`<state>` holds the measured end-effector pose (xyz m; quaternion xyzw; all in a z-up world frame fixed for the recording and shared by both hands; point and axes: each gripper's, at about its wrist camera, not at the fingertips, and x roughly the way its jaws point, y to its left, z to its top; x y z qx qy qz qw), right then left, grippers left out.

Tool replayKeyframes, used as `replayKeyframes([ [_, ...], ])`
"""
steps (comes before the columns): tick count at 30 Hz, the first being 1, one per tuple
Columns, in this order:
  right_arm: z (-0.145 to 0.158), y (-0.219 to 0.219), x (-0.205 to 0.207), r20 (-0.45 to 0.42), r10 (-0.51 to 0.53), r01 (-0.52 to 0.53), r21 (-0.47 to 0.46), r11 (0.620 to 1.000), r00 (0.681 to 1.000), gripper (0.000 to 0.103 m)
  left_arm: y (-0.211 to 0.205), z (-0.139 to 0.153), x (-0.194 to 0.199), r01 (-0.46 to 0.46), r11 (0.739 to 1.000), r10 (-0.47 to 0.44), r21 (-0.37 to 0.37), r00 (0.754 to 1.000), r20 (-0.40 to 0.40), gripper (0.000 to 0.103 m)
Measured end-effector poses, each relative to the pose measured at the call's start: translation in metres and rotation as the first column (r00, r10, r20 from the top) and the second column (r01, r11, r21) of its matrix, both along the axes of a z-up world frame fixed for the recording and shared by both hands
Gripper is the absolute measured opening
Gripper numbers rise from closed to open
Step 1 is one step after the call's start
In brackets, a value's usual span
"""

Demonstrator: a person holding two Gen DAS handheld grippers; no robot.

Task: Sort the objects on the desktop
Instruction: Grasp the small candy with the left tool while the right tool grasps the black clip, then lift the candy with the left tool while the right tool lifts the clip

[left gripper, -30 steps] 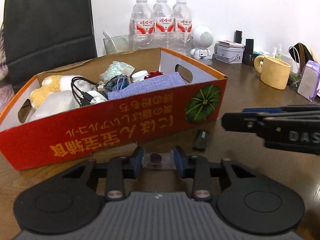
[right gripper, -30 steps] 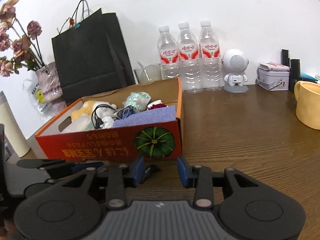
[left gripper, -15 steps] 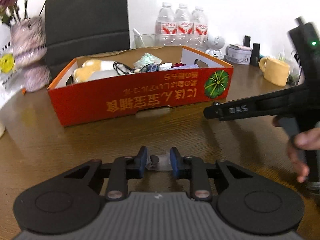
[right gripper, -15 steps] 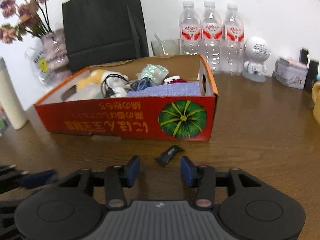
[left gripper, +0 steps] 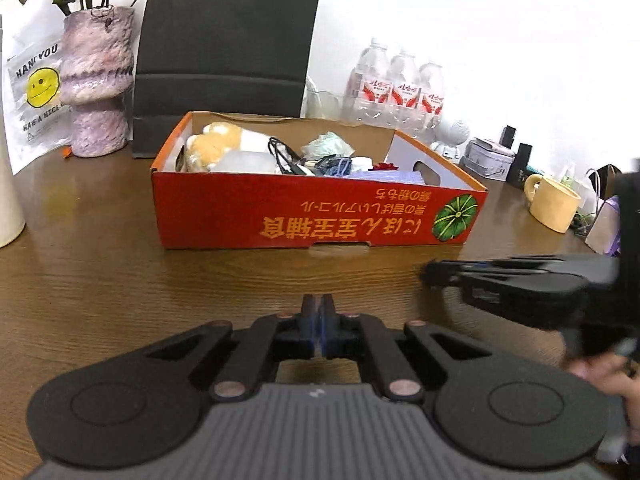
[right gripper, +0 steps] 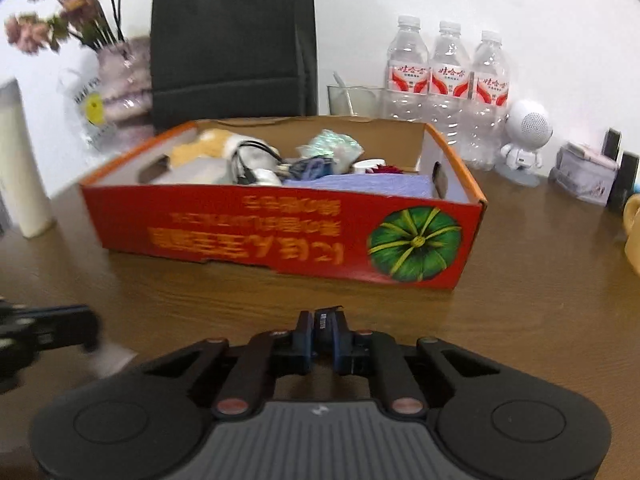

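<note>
A red cardboard box with a green pumpkin print stands on the brown table, holding plush toys, cables and a purple cloth. My left gripper is shut in front of it, and nothing shows between its pads in its own view. In the right wrist view the left gripper has a pale clear packet hanging at its tip. My right gripper is shut on a small black stick that pokes up between the pads. The right gripper also reaches in from the right in the left wrist view.
Behind the box stand a black paper bag, a pink vase with flowers, three water bottles and a glass. A white robot figure, a tin and a yellow mug stand at right. A white cylinder stands at left.
Both grippers have drawn back from the box. The left one closed on the clear packet and carried it back. The right one shut on the black stick that lay on the table.
</note>
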<state>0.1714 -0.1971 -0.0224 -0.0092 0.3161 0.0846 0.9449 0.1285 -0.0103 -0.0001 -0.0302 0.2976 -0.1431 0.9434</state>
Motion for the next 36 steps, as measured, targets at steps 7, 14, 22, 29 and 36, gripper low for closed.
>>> replayKeyframes([
  [7, 0.020, 0.003, -0.061, 0.052, 0.019, -0.020, 0.030, 0.999, 0.999, 0.002, 0.001, 0.014, -0.037, -0.016, 1.000, 0.016, 0.005, 0.999, 0.047, 0.003],
  [14, 0.027, -0.004, -0.073, 0.013, 0.009, -0.009, 0.040, 0.999, 1.000, 0.013, 0.017, 0.029, -0.087, -0.078, 0.997, 0.077, 0.024, 0.995, 0.064, 0.003],
  [22, 0.003, 0.008, -0.011, -0.059, -0.007, 0.009, 0.047, 0.999, 0.998, 0.017, 0.034, 0.036, -0.103, -0.117, 0.992, 0.113, 0.049, 0.990, 0.079, 0.003],
  [29, 0.008, 0.022, 0.004, -0.097, 0.001, -0.003, -0.020, 1.000, 0.995, 0.019, 0.038, 0.033, -0.098, -0.108, 0.993, 0.104, 0.052, 0.992, 0.076, 0.003],
  [36, 0.007, 0.011, 0.019, -0.101, -0.032, 0.038, 0.060, 0.997, 0.994, 0.038, 0.037, 0.025, -0.088, -0.097, 0.994, 0.094, 0.045, 0.994, 0.057, 0.003],
])
